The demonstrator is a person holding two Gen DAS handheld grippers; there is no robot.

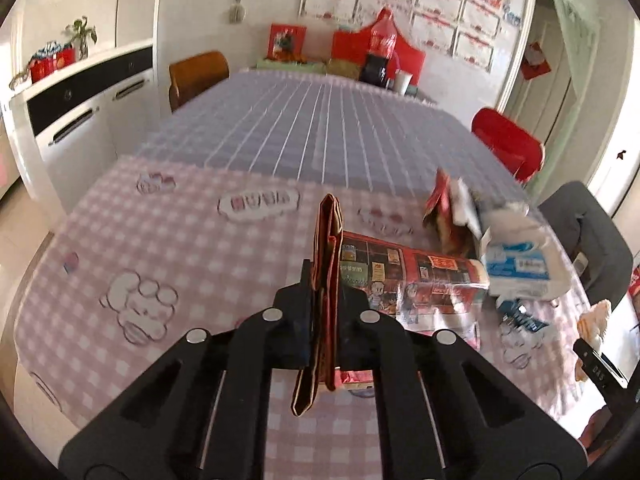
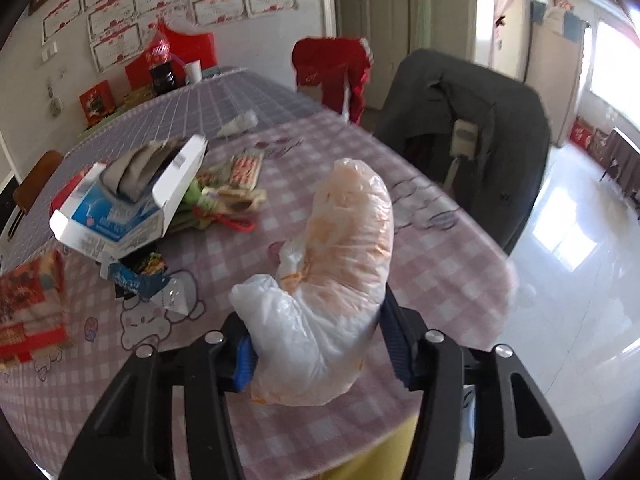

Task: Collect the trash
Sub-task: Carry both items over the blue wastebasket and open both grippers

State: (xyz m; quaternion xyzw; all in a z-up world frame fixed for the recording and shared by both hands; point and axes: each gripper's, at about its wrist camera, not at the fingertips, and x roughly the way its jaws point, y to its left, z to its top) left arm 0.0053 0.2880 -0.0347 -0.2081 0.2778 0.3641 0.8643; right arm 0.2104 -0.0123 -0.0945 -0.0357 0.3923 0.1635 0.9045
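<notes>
1. The left gripper point(image 1: 325, 280) is clamped on a flat, folded brown-red wrapper point(image 1: 326, 264). The wrapper stands on its edge between the two narrow jaws; its top points to 12 o'clock and its lower corner hangs out below the jaws, above the table.
2. The right gripper point(image 2: 316, 344) holds a plastic bag point(image 2: 340, 280) at about half width. The bag is thin and half transparent, white at the knotted end and orange-stained over the swollen part. The blue pads point(image 2: 244, 364) press on both sides of it.
3. In the left wrist view, at 3 o'clock from the wrapper, a long red printed carton point(image 1: 416, 276) lies flat on the table. Just beyond it, toward 2 o'clock, lies an opened blue and white box point(image 1: 516, 256), and a crumpled red packet point(image 1: 444, 208) stands up behind the carton.
4. In the right wrist view the same blue and white box point(image 2: 116, 208) is at 10 o'clock from the bag, with its lid open and grey paper inside. Small snack wrappers point(image 2: 236, 196) lie beside it, and a blue torn packet point(image 2: 136, 280) lies nearer, at 9 o'clock.
5. The table point(image 1: 160, 240) has a pink checked cloth near the grippers and a grey-blue checked cloth farther away.
6. A red chair point(image 2: 332, 68) and a chair with a dark coat point(image 2: 480, 120) over it stand at the table's edge, at 12 and 1 o'clock from the bag.
</notes>
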